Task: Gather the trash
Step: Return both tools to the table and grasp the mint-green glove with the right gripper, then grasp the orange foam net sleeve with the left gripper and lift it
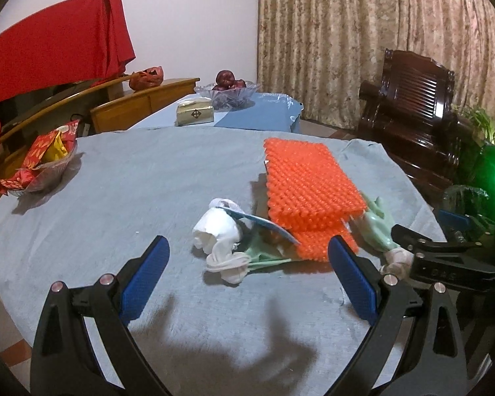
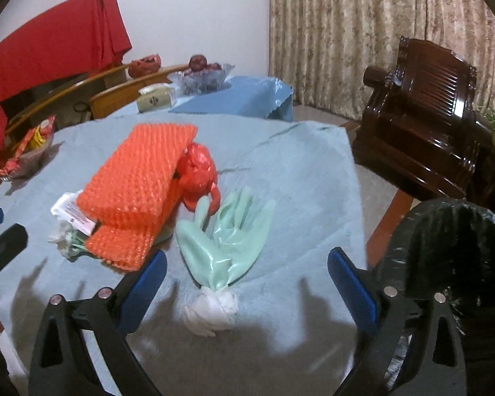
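Note:
An orange foam net sheet (image 1: 308, 191) lies folded on the grey tablecloth (image 1: 148, 178); it also shows in the right wrist view (image 2: 138, 184). Crumpled white tissue (image 1: 217, 231) and a green glove (image 1: 264, 257) lie just ahead of my open, empty left gripper (image 1: 247, 264). In the right wrist view a pale green glove with a white cuff (image 2: 227, 241) lies between the fingers of my open, empty right gripper (image 2: 247, 274). A crumpled red plastic bag (image 2: 198, 175) sits behind it. A white labelled wrapper (image 2: 72, 211) sticks out under the orange sheet.
A black-lined trash bin (image 2: 455, 254) stands off the table's right edge. A bowl of red and yellow snack packets (image 1: 43, 165) sits at the far left. A second table holds a tissue box (image 1: 194, 112) and fruit bowl (image 1: 227, 89). A dark wooden armchair (image 1: 412, 115) stands right.

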